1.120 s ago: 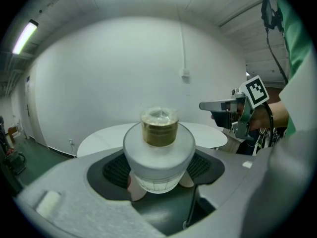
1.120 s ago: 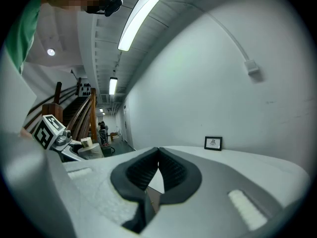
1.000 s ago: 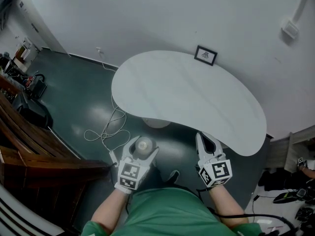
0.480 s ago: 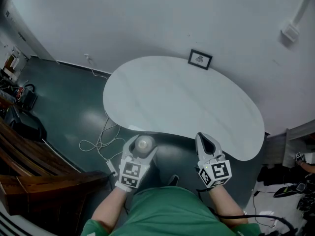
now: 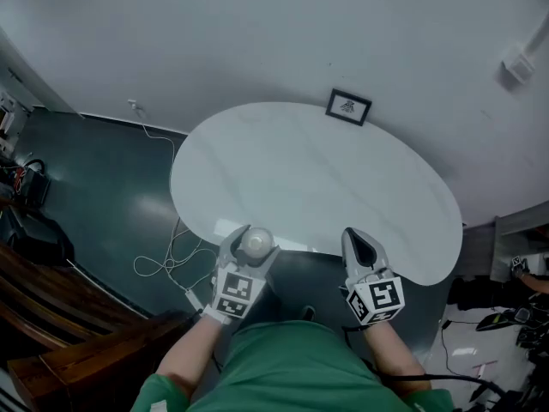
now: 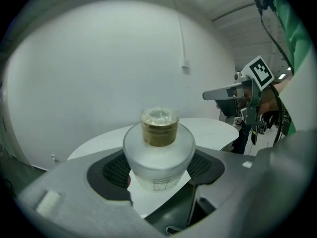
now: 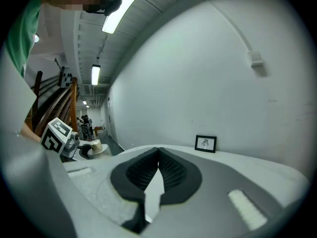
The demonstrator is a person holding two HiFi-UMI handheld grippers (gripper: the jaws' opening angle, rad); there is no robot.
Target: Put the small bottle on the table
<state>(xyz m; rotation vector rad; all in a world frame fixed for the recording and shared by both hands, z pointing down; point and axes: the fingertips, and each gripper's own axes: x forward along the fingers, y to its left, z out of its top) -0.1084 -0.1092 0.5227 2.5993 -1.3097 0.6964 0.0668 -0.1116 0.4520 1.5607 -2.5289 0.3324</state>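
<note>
A small frosted bottle (image 6: 158,152) with a brownish neck and pale cap stands upright between the jaws of my left gripper (image 6: 157,168), which is shut on it. In the head view the small bottle (image 5: 256,243) and left gripper (image 5: 250,249) hang at the near edge of the white bean-shaped table (image 5: 317,178). My right gripper (image 5: 358,245) is shut and holds nothing, its tips over the table's near edge further right. In the right gripper view the right gripper (image 7: 158,155) has its pads pressed together, and the left gripper with the bottle (image 7: 94,147) shows at far left.
A small black-framed picture (image 5: 347,106) leans against the white wall at the table's far edge. A white cable (image 5: 167,251) lies looped on the dark floor left of the table. Wooden stairs (image 5: 51,316) and clutter lie at the left, more gear at the right (image 5: 515,316).
The person has stepped closer to the table. Both grippers have moved forward to its near edge, the left one still carrying the bottle.
</note>
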